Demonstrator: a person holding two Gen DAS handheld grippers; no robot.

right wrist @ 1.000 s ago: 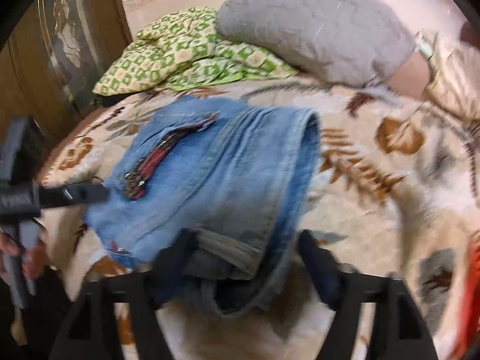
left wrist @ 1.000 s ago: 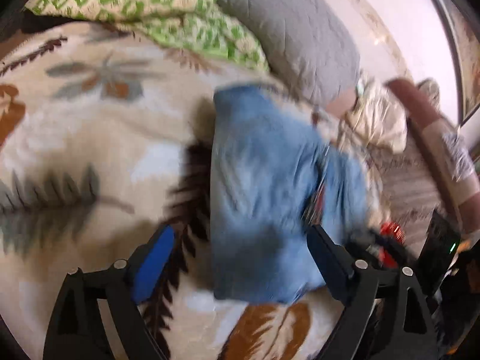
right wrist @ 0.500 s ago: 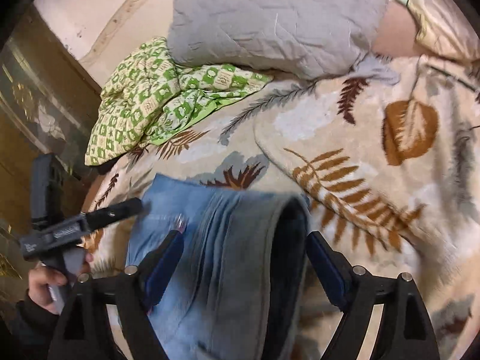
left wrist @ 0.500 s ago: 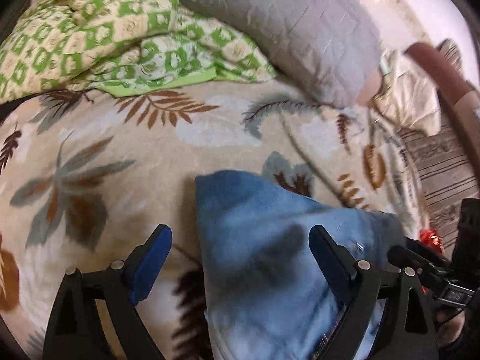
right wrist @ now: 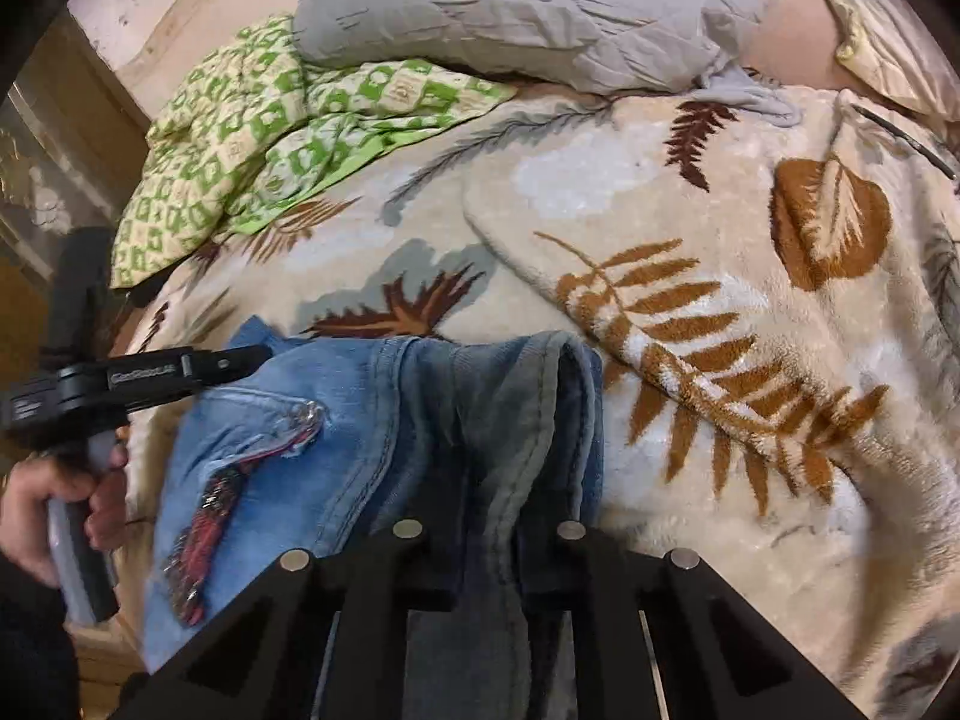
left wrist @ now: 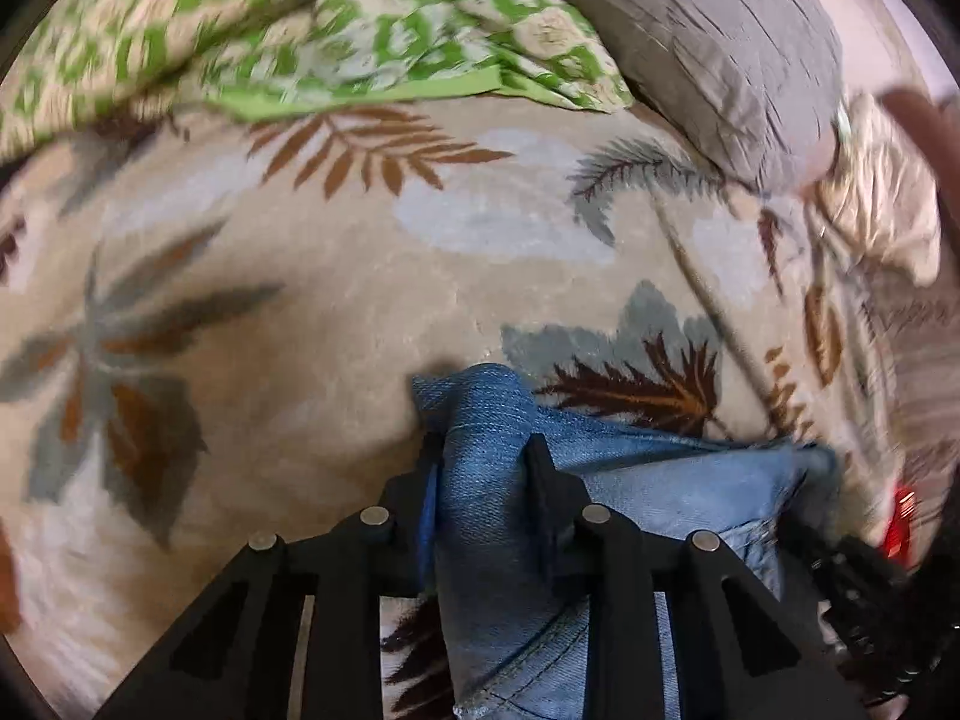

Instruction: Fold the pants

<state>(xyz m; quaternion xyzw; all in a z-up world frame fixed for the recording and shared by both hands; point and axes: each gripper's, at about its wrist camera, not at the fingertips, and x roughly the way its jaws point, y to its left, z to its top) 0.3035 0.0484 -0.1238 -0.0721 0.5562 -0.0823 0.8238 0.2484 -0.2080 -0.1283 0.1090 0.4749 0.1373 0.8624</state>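
Folded blue jeans (left wrist: 660, 480) lie on a beige leaf-print blanket (left wrist: 300, 300). In the left wrist view my left gripper (left wrist: 483, 450) is closing, its jaws squeezing a bunched corner of the denim. In the right wrist view my right gripper (right wrist: 489, 516) is closing too, with the grey-blue folded edge of the jeans (right wrist: 270, 420) pinched between its jaws and partly hiding them. A red embroidered patch (right wrist: 207, 516) shows on the denim. The left gripper (right wrist: 222, 363), held by a hand (right wrist: 54, 492), grips the jeans' far left corner.
A green-and-cream checked quilt (right wrist: 240, 138) and a grey pillow (right wrist: 510, 6) lie at the head of the bed. A cream cushion (left wrist: 882, 222) sits at the right. A dark wooden cupboard (right wrist: 36, 180) stands left of the bed. A raised blanket fold (right wrist: 660, 312) lies right of the jeans.
Both grippers went from wide open over the jeans to closed on the denim: the left on the left corner, the right on the folded edge. Both came lower and closer to the cloth.
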